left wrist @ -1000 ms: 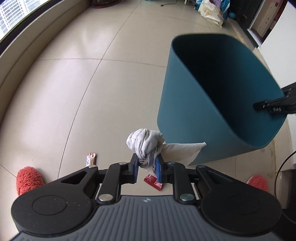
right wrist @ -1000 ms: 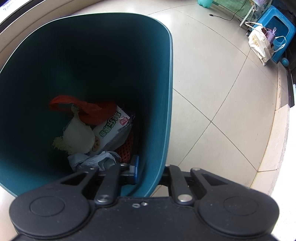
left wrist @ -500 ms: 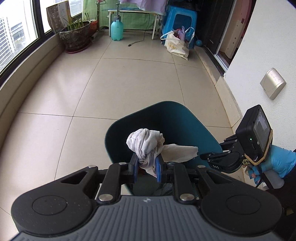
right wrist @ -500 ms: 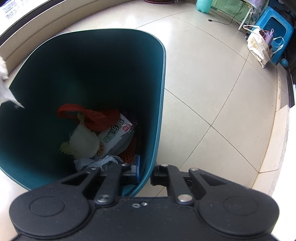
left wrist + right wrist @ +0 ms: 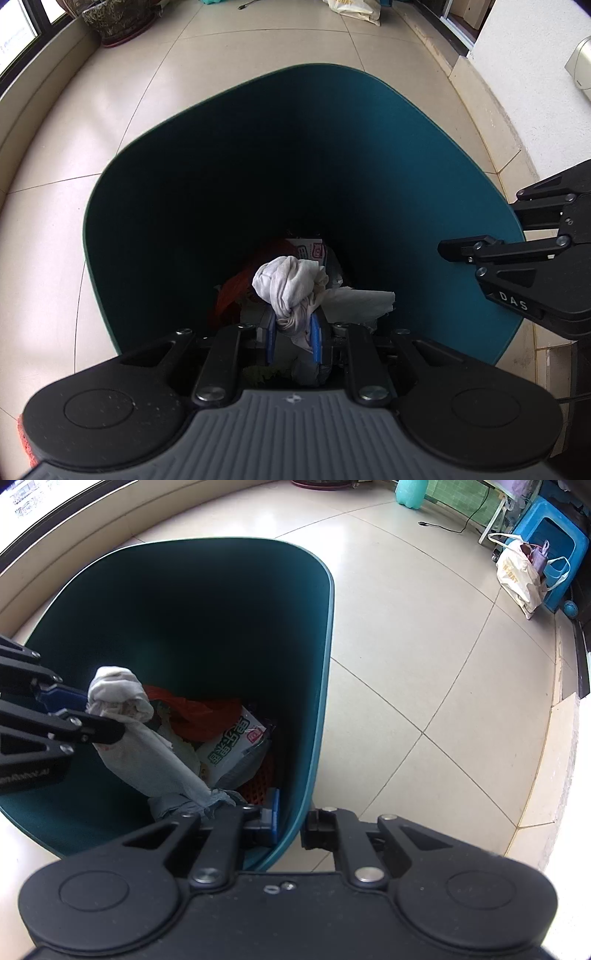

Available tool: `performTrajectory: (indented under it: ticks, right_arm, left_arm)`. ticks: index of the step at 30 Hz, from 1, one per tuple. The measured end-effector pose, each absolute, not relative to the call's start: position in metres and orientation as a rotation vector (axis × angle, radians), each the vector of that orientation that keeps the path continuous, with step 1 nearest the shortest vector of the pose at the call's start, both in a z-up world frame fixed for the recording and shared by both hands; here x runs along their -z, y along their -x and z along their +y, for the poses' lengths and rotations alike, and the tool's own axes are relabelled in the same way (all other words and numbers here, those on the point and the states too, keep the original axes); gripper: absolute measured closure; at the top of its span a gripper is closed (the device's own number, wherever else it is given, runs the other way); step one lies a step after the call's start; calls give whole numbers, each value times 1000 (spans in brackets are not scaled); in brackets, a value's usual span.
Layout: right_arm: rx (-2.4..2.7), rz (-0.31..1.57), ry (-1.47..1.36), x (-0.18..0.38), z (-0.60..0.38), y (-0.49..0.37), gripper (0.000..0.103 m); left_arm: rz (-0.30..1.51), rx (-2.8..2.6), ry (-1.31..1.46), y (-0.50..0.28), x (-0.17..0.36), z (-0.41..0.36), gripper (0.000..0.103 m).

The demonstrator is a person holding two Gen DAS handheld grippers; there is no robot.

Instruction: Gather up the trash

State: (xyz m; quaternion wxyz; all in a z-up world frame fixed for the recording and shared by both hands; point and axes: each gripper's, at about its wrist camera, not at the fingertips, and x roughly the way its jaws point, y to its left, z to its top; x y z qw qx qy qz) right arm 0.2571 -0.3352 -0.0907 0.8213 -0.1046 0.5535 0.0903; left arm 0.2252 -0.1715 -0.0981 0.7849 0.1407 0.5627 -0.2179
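The left tongs (image 5: 293, 328) hold a crumpled white rag (image 5: 290, 282) tight between their blue pads (image 5: 315, 334); a flat bit of white paper (image 5: 360, 301) hangs out of the bundle to one side; the rag hangs over the open mouth of the teal bin (image 5: 184, 192), above the trash inside.

In the right wrist view the right tongs (image 5: 291, 821) are closed on the rim of the bin (image 5: 325, 686); one finger sits inside the wall and the other sits outside it; the bin looks tipped toward the camera.

Down in the bin lie a red plastic bag (image 5: 199, 714), a white packet with green letters (image 5: 231, 751), and a bit of red netting (image 5: 258, 781); a pale blue-grey wad (image 5: 173, 806) lies near the front.

The bin stands on a floor of pale tiles (image 5: 424, 664); far off on the floor are a blue stool (image 5: 550, 535) and a cream bag (image 5: 517, 574) just beside it; a plant pot (image 5: 114, 18) stands by the window.
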Motion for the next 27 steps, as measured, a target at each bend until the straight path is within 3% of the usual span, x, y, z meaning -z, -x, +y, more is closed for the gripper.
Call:
performTrajectory:
  ticks: [8, 12, 14, 15, 16, 27]
  right_arm:
    - [-192, 1180, 224, 93, -334, -256, 93]
    - [-191, 1181, 224, 93, -333, -256, 93]
    - [-191, 1181, 225, 93, -333, -257, 93]
    - [-190, 1182, 224, 93, -333, -257, 93]
    - [-191, 1182, 224, 93, -333, -257, 93]
    - [-188, 1183, 229, 94, -332, -256, 93]
  left_arm:
    - [1228, 489, -286, -230, 108, -178, 81]
    - [1207, 501, -260, -226, 102, -171, 71]
    - [1190, 500, -253, -224, 99, -169, 59]
    - [1177, 499, -247, -222, 97, -168, 43]
    - [1160, 501, -239, -221, 94, -167, 36]
    - [1081, 517, -166, -203, 49, -141, 36]
